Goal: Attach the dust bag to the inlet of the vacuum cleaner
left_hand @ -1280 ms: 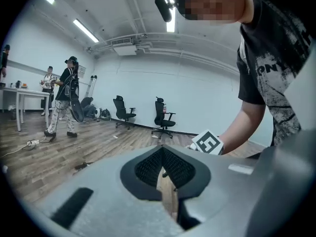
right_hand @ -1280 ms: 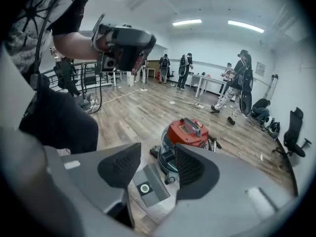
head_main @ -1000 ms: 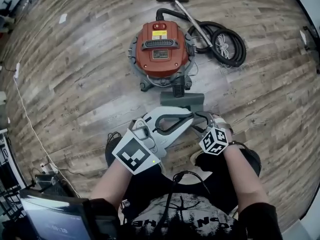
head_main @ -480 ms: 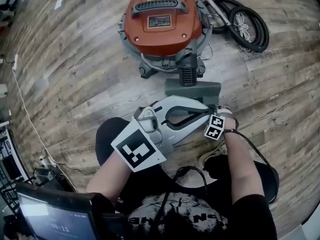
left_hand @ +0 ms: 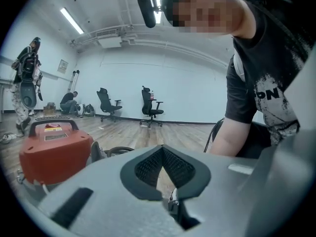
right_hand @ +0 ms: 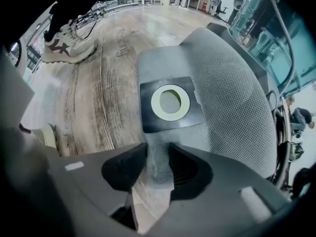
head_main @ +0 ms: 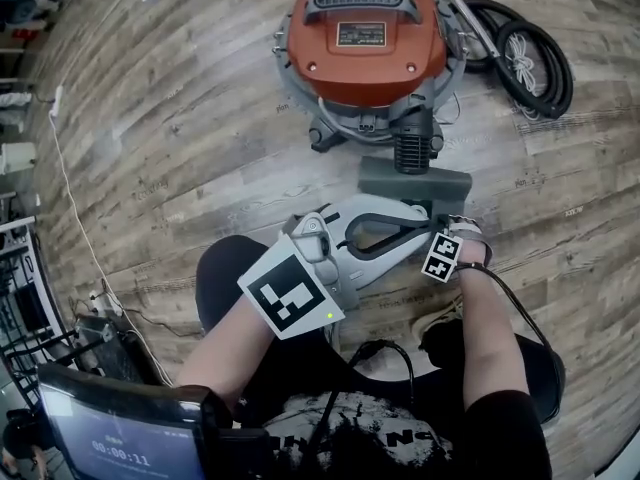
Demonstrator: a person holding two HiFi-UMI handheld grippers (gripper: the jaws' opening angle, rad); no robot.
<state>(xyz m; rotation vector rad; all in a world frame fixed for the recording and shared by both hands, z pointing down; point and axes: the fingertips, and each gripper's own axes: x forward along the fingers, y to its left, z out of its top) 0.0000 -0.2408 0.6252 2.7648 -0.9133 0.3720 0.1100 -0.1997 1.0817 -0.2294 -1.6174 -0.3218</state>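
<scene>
The red vacuum cleaner (head_main: 365, 38) stands on the wood floor, its black ribbed inlet (head_main: 412, 151) facing me. Just in front of the inlet lies the grey dust bag (head_main: 415, 181). In the right gripper view the dust bag (right_hand: 232, 98) shows its black collar with a cream-ringed hole (right_hand: 170, 101). My right gripper (right_hand: 157, 169) points straight down over the bag's near edge; its jaws are closing with that grey fabric between them. It sits under its marker cube in the head view (head_main: 447, 236). My left gripper (left_hand: 163, 167) is shut on nothing, level, beside the vacuum (left_hand: 49, 152).
A coiled black hose (head_main: 530, 63) and metal wand lie right of the vacuum. A white cable (head_main: 70, 198) runs along the floor at left. A screen (head_main: 120, 443) sits at my lower left. My shoe (right_hand: 69, 46) rests near the bag. Office chairs (left_hand: 150, 105) stand far back.
Both grippers have sunk toward the floor and the dust bag. The head has come lower and closer, so the vacuum fills more of the view.
</scene>
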